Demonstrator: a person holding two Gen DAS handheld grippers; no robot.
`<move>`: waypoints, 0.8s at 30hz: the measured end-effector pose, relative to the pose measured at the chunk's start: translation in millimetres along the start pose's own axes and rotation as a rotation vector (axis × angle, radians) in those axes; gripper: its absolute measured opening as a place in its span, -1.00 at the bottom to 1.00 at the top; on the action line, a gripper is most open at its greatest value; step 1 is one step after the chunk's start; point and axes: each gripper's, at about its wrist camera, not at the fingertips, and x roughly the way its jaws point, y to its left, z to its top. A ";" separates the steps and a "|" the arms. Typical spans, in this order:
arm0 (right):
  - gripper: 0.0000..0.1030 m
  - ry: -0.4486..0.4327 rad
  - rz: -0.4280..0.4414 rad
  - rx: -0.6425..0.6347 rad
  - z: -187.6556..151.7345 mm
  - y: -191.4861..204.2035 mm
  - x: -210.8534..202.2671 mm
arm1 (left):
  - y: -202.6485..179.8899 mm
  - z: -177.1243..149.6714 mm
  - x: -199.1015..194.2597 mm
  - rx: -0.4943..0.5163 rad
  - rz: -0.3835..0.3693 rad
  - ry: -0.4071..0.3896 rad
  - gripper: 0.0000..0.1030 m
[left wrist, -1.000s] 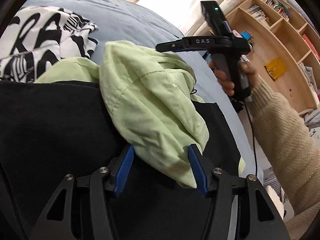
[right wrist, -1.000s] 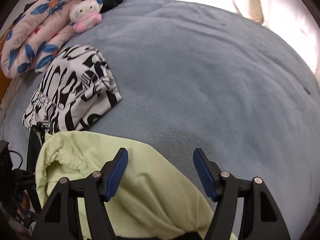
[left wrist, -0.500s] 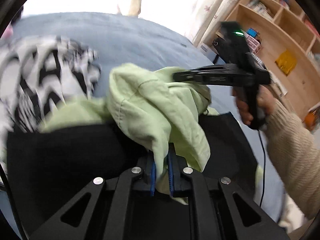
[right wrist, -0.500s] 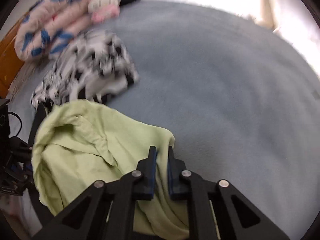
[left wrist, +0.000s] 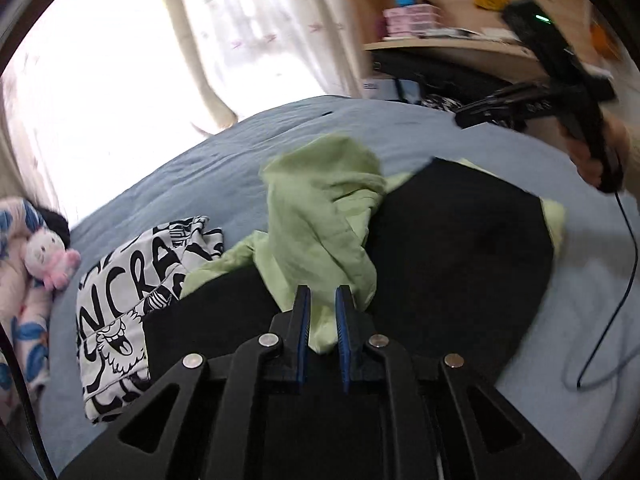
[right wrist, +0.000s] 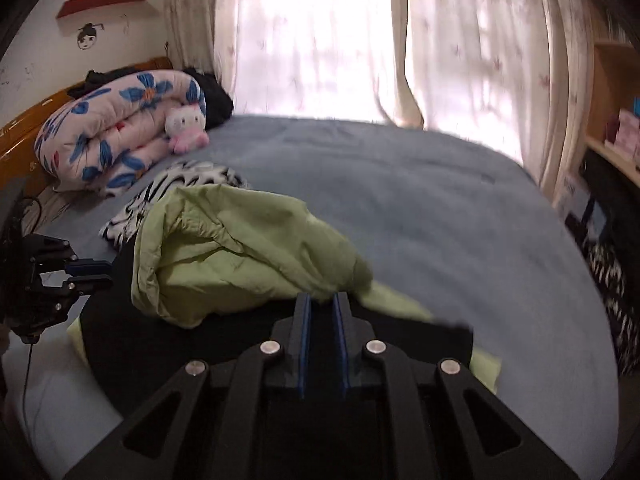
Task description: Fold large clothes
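We see left gripper (left wrist: 322, 312) and right gripper (right wrist: 321, 312) clamped on the light-green garment (left wrist: 320, 216) bunched ahead; its shape stays unclear.

The garment (left wrist: 320, 220) is pale green on black cloth (left wrist: 460, 248). The bedcover (right wrist: 440, 208) is grey-blue; the folded shirt (left wrist: 132, 288) is black-and-white print.

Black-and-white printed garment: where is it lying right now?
In the left wrist view, the black-and-white printed garment lies on the blue bed, left of the green garment, near the plush toy.

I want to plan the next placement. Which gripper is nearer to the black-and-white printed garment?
Left. The left gripper sits just beside the printed garment; the right gripper is farther across the green garment.
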 end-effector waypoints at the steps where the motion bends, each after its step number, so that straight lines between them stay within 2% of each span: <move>1: -0.78 0.022 0.012 0.030 -2.6 0.9 1.8 | -7.2 -2.8 -3.7 0.012 -0.007 0.013 -0.77; 5: -0.77 0.087 0.060 0.107 -4.0 12.5 15.3 | -12.4 -1.6 -13.1 -0.012 -0.032 0.042 -0.49; 8: -0.77 0.086 0.079 0.137 -4.3 25.3 18.4 | 4.0 14.6 -12.7 -0.114 -0.054 0.039 -0.16; 9: -0.77 0.086 0.087 0.144 -2.6 29.5 19.6 | 8.5 19.7 -12.4 -0.146 -0.062 0.035 0.07; 10: -0.75 0.088 0.088 0.149 -1.9 34.2 20.7 | 13.1 25.1 -11.8 -0.177 -0.073 0.027 0.17; 12: -0.61 0.095 0.099 0.157 -5.1 37.6 18.4 | 18.6 35.9 -9.7 -0.236 -0.095 0.011 0.17; 15: -0.49 0.121 0.084 0.170 -10.5 39.9 16.6 | 17.5 41.5 -1.8 -0.271 -0.112 0.036 0.17; 17: -0.26 0.134 0.085 0.201 -16.3 36.2 13.1 | 14.3 38.7 3.8 -0.280 -0.109 0.063 0.17; 19: 0.07 0.138 0.086 0.257 -22.7 26.8 8.5 | 12.0 29.9 11.1 -0.300 -0.111 0.100 0.17; 22: 0.12 0.156 0.108 0.356 -34.6 9.2 7.6 | 13.3 8.3 24.6 -0.379 -0.138 0.161 0.17; 24: 0.12 0.181 0.098 0.401 -44.6 0.2 13.3 | 18.9 -10.3 38.0 -0.479 -0.188 0.208 0.17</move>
